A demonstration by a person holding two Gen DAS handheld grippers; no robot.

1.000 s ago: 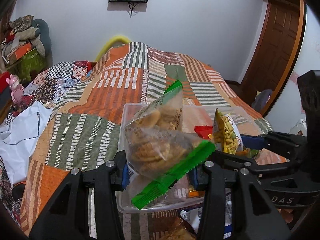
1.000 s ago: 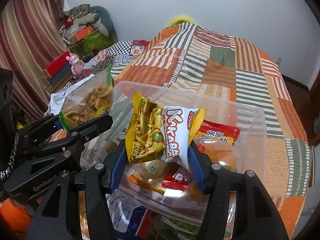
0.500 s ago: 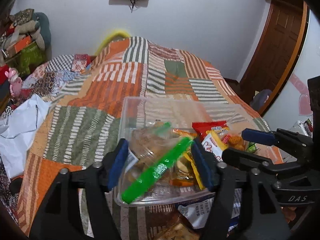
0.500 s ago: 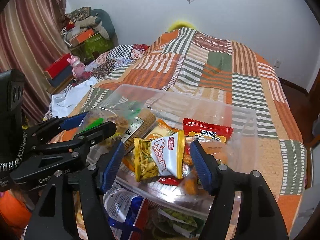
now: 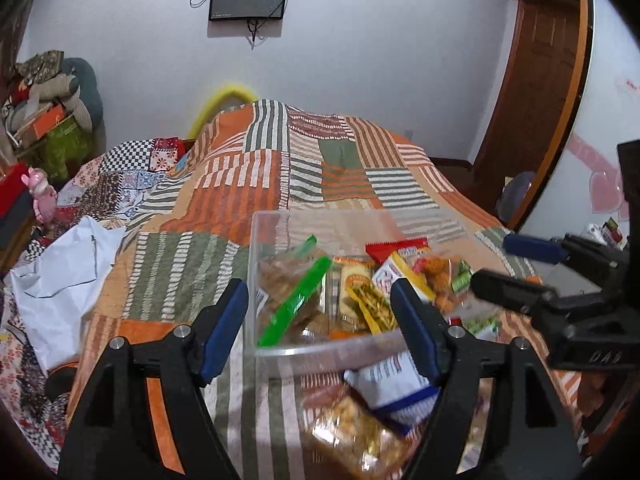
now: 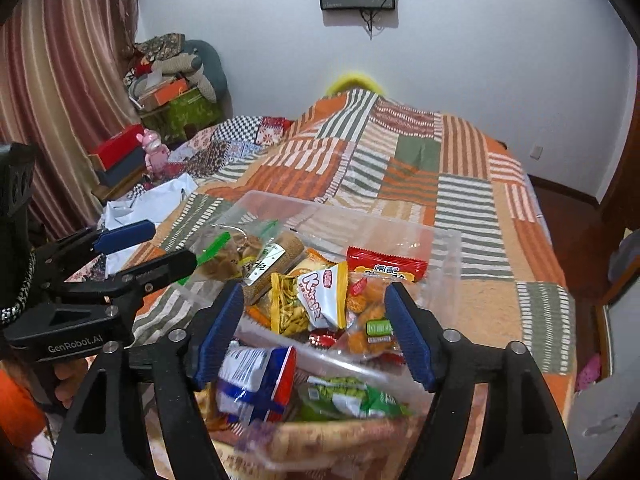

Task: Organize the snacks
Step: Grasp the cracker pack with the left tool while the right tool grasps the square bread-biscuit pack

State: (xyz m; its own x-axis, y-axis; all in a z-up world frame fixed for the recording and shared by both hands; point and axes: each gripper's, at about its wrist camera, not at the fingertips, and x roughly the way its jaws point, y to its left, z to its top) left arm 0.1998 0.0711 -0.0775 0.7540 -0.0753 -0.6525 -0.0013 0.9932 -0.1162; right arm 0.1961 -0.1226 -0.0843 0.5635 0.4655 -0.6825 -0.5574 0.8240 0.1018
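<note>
A clear plastic bin (image 5: 256,264) (image 6: 444,248) stands on the patchwork quilt and holds several snack packs. The clear cookie bag with a green zip strip (image 5: 292,300) (image 6: 224,256) lies at its left end. The yellow and white Kakaeti pack (image 6: 312,300) (image 5: 372,304) lies in the middle, by a red pack (image 6: 386,266). My left gripper (image 5: 320,324) is open and empty, drawn back in front of the bin. My right gripper (image 6: 314,332) is open and empty over the bin's near edge.
Loose packs lie on the quilt in front of the bin: a blue and white one (image 6: 256,380) (image 5: 392,388), a green one (image 6: 344,396) and an orange-brown one (image 5: 356,436). A white cloth (image 5: 60,280) lies at the left. A wooden door (image 5: 536,92) stands at the right.
Both grippers opened and let go: the cookie bag and the Kakaeti pack dropped into the bin. Both grippers then drew back toward me and opened wider.
</note>
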